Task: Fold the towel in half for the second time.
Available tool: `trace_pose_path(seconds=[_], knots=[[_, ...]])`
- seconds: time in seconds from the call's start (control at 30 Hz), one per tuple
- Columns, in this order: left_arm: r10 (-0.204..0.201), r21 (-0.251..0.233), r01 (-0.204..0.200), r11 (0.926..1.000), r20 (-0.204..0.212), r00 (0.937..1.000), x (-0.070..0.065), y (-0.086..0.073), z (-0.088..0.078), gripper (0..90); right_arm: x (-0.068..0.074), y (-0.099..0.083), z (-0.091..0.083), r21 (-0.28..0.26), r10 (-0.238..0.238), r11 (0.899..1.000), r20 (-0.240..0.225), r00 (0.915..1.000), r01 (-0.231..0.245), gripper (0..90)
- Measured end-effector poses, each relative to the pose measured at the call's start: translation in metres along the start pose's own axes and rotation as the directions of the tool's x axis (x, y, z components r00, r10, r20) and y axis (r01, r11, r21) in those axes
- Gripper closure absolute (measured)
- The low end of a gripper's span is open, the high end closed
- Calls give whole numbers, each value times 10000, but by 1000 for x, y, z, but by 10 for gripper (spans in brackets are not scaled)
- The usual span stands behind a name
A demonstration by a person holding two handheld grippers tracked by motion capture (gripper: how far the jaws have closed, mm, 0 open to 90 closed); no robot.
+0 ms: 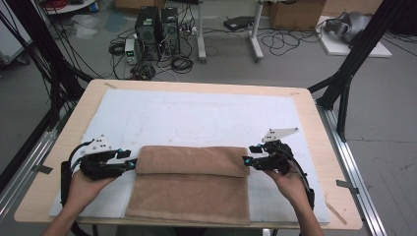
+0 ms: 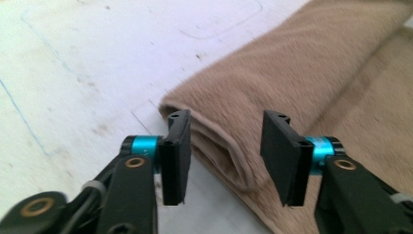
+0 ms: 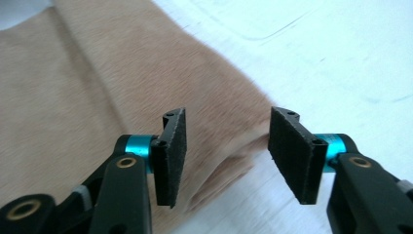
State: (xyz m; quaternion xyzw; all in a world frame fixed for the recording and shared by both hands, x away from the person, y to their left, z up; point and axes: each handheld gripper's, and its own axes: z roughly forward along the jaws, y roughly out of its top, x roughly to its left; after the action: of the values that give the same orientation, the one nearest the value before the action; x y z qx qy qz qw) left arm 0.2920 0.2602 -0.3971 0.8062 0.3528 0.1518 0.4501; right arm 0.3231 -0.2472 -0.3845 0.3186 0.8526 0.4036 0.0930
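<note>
Towel [image 1: 189,184]: tan, folded, lying flat on the white mat [image 1: 196,115] at the 6 o'clock side of the tabletop [image 1: 314,123].
Towel fold: far part doubled over into a thick band across the 12 o'clock edge; a single flatter layer runs from it toward me.
My left gripper [image 1: 132,164]: at the towel's 9 o'clock end, level with the folded band, pointing toward 3 o'clock.
Left jaws: spread, pads clear of the cloth; in the left gripper view [image 2: 226,156] the corner of the band sits between them, ungripped.
My right gripper [image 1: 247,160]: at the towel's 3 o'clock end, level with the same band, pointing toward 9 o'clock.
Right jaws: spread as well; in the right gripper view [image 3: 226,156] the layered towel edge lies in the gap, neither pad pressing it.
Hands: each holds its gripper from the 6 o'clock side, forearms coming in from the near edge.
Mat: bare white with faint pen outlines toward 12 o'clock of the towel.
Beyond the tabletop: computer towers [image 1: 158,32] and loose cables on the floor at 12 o'clock.
</note>
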Motion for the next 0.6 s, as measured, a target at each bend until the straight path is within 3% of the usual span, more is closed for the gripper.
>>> trace_pose_path(seconds=[0.2,0.27,0.43,0.5,0.6], knots=[[-49,221,58,9997,-390,9992,14,15,24,492,-13,13,21,74,222,9997,107,9997,-223,436],[-218,319,226,9992,-247,9995,17,18,35,485,-17,14,31,228,378,9990,-47,9993,-377,408],[-142,1230,155,9923,-119,9998,19,18,64,473,-20,11,49,775,464,9959,-45,9989,-459,354],[-191,1690,192,9854,-23,9998,20,15,72,472,-20,8,55,1016,582,9932,-172,9982,-562,385],[-381,1659,314,9857,370,9986,21,12,73,560,-19,2,59,1162,657,9915,-608,9960,-583,527]])
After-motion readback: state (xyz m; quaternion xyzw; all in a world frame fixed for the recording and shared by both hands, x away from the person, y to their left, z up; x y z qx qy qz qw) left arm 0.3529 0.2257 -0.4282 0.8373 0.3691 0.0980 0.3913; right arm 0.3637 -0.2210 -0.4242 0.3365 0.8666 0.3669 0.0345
